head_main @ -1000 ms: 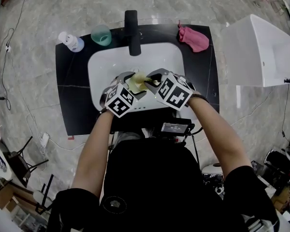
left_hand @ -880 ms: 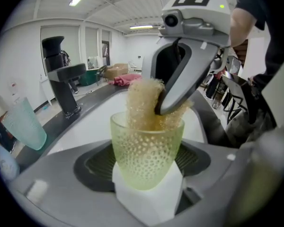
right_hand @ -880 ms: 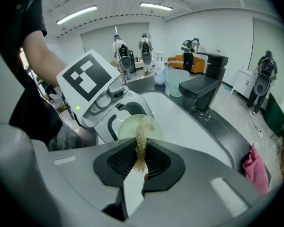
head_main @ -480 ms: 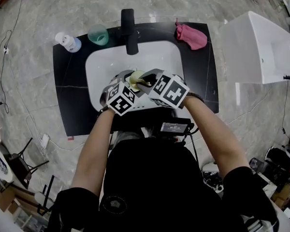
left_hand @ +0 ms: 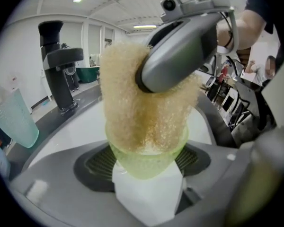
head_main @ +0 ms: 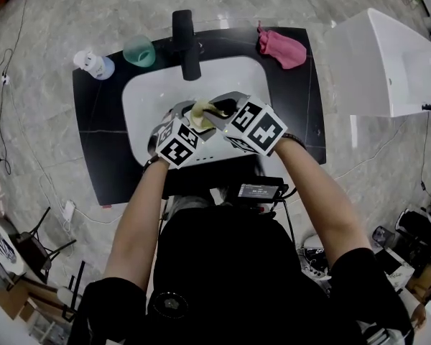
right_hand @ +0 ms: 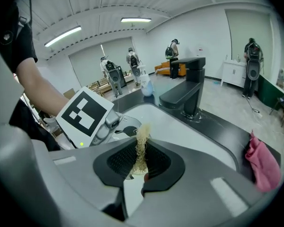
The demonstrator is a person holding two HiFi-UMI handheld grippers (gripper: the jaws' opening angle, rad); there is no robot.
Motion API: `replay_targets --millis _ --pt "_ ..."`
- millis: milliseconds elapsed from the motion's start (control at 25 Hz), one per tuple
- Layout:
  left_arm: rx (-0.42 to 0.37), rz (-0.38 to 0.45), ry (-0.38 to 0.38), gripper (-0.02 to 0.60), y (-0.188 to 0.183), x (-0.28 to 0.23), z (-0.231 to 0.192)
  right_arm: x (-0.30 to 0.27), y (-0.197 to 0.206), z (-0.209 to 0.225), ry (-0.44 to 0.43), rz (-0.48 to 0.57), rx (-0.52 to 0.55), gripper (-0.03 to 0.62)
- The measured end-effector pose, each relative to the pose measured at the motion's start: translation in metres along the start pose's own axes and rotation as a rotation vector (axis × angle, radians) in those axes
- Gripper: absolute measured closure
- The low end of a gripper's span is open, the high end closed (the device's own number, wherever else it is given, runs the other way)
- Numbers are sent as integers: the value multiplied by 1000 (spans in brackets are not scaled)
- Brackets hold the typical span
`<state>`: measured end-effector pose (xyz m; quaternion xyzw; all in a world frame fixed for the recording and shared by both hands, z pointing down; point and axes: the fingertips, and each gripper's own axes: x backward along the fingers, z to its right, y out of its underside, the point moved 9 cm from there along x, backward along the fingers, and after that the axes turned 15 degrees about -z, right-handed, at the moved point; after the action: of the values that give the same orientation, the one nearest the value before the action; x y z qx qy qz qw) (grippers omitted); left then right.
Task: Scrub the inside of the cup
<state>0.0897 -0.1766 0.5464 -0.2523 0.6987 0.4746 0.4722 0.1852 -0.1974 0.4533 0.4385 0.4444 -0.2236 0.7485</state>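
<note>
Holding the green cup tight in the left gripper's fingers over the sink's near edge, we press the sponge, pinched in the right gripper's fingers, past the cup's rim. The tap stands well apart, with open sink between. A cloth and a teal cup sit along the surface's far edge.

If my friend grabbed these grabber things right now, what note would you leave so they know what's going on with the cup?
Left gripper: fingers shut on the pale green cup, held over the white sink.
Right gripper: fingers shut on the yellow fibrous scrubber, whose lower end is pushed down into the cup.
Done: cup and scrubber are both in hand, and the scrubber is inside the cup.
Left: scrub round the inside walls and bottom. How clean it is can't be seen.
</note>
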Motion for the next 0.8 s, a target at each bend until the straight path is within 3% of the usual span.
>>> replay_targets --millis 800 --pt "151 3 89 212 17 -47 -25 30 39 58 177 137 -310 551"
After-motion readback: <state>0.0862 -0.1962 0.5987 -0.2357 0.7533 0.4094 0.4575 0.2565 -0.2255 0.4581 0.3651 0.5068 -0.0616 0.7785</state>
